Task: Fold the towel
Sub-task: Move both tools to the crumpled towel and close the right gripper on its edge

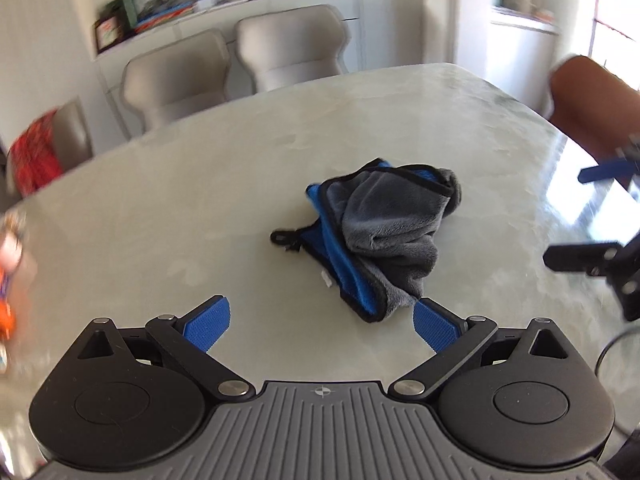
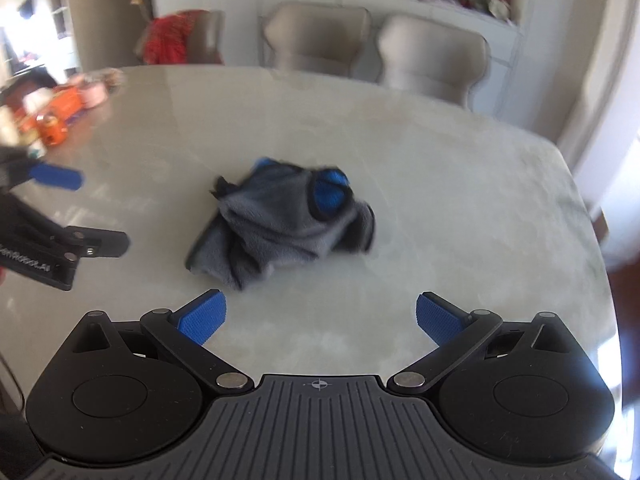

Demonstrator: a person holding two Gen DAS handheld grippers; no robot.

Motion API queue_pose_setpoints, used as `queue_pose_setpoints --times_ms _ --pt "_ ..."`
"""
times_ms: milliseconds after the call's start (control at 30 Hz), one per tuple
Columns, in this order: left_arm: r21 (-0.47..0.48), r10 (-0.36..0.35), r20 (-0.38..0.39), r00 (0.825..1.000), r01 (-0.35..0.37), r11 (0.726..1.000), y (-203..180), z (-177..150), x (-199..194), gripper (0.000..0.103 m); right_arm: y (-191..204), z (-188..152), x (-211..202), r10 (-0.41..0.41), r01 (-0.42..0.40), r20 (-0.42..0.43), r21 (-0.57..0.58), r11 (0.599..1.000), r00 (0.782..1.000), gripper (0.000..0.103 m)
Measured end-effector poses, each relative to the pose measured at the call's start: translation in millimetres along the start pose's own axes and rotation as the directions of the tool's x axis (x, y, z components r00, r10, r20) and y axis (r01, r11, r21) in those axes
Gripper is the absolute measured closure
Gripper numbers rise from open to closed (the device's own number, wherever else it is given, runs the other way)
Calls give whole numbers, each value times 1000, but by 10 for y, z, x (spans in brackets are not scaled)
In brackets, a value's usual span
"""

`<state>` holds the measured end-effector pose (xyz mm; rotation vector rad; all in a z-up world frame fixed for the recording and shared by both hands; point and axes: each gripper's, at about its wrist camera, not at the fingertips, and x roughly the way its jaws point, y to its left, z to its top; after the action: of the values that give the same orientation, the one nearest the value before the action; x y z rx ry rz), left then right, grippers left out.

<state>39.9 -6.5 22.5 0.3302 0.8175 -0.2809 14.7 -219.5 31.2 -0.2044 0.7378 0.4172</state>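
Observation:
A grey and blue towel (image 1: 380,232) with a black hem lies crumpled in a heap on the pale marble table (image 1: 180,208). In the left wrist view my left gripper (image 1: 322,324) is open, its right blue pad close to the towel's near corner. The right wrist view shows the same towel (image 2: 280,224) as a bunched heap ahead of my right gripper (image 2: 320,318), which is open and empty, a short way back from the cloth. Each gripper also shows in the other's view: the right gripper (image 1: 592,216) at the right edge, the left gripper (image 2: 92,212) at the left edge.
Beige chairs (image 1: 288,48) stand along the table's far side, one with a red cloth (image 2: 168,36) draped on it. Orange and pink clutter (image 2: 64,108) sits at the table's left end. A brown chair (image 1: 588,104) stands to the right. Shelves line the back wall.

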Motion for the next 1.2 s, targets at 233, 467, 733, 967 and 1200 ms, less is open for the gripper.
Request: queue_pose_setpoints --times_ms 233,467,733,967,1200 --pt "215 -1 73 997 -15 977 51 223 93 2 -62 169 26 74 -51 99 -222 974 992 0" --pt "467 -56 35 998 33 883 -102 322 320 4 -80 392 310 62 -71 -38 -355 932 997 0" --pt "598 -93 6 996 71 798 -181 389 695 6 -152 463 716 139 -175 -119 -382 907 983 1" --pt "568 -145 -31 989 137 811 -58 536 904 6 -225 528 994 128 -161 -114 -359 919 985 5" --pt "562 -198 -69 978 202 802 31 680 1070 6 -265 585 1194 145 -189 -145 -373 908 979 36"
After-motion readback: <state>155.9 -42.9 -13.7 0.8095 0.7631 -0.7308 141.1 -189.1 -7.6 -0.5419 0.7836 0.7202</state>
